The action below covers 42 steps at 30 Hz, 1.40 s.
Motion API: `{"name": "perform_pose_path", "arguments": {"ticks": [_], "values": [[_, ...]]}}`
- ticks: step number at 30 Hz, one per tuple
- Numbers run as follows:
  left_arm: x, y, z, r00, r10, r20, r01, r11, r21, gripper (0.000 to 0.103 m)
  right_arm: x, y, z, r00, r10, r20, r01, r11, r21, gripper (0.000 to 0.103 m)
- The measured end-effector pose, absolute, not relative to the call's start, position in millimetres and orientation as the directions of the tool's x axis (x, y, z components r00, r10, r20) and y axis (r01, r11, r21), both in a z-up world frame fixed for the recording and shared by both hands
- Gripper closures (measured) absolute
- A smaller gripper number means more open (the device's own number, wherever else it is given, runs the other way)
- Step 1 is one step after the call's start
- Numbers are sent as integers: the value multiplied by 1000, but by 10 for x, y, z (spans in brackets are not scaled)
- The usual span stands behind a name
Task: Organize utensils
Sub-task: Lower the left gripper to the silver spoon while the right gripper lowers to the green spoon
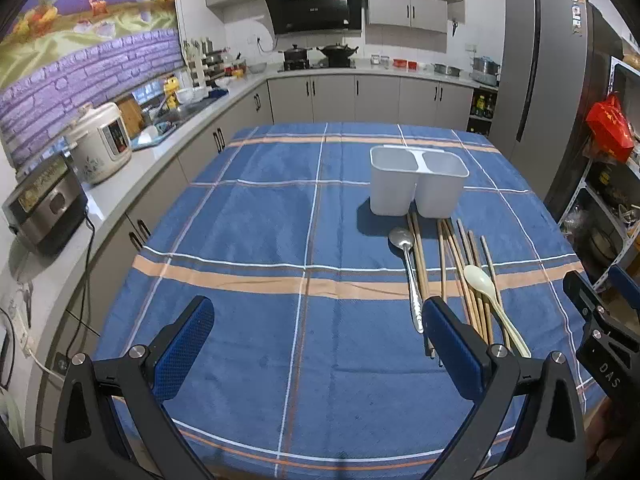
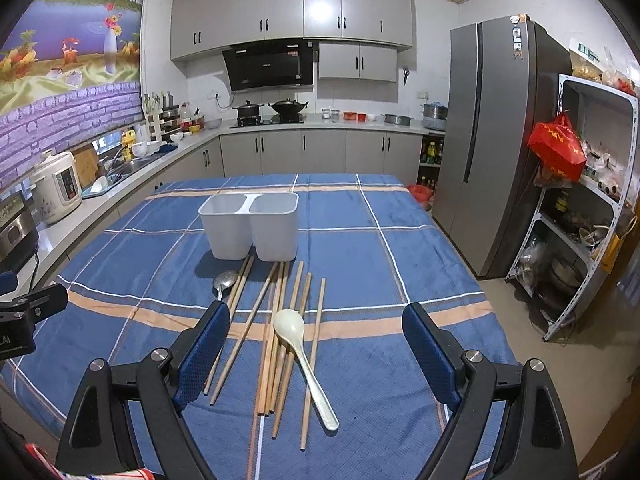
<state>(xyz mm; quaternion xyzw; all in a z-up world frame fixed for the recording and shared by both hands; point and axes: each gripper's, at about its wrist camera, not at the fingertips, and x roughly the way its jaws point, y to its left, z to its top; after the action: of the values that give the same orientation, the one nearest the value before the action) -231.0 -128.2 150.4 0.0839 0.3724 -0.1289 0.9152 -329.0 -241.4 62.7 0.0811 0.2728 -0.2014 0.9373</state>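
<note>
Currently both tongs are spread wide, nothing gripped. Chopsticks and cream spoon are found dead ahead between the right tongs, long axes running toward the holder; left tongs are offset left.

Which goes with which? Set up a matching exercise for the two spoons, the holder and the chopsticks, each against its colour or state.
Column one:
1. metal spoon
2. cream spoon
3. white holder
4. chopsticks

Column two:
A. standing empty, two compartments
B. lying on top of the chopsticks
C. shiny, left of the pile
D. wooden, scattered on the cloth

Pairs: 1-C, 2-B, 3-A, 4-D
</note>
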Motion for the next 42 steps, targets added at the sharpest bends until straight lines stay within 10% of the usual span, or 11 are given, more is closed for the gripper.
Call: {"name": "perform_pose_path", "arguments": {"ticks": [14, 26, 38, 42], "values": [[-1576, -1494, 994, 553, -264, -790, 381, 924, -41, 0, -3077, -2768, 225, 697, -275, -663, 423, 904, 70, 12], [-817, -2133, 448, 275, -436, -857, 479, 835, -270, 43, -2349, -2774, -254, 587, -3, -809, 202, 969, 143, 37], [-432, -2540, 157, 153, -429, -890, 495, 813, -306, 47, -1965, -2875, -472, 474, 76, -877, 165, 971, 174, 55], [-404, -2634, 118, 123, -426, -896, 504, 805, -313, 77, -1855, -2832, -500, 450, 68, -891, 147, 978, 149, 56]]}}
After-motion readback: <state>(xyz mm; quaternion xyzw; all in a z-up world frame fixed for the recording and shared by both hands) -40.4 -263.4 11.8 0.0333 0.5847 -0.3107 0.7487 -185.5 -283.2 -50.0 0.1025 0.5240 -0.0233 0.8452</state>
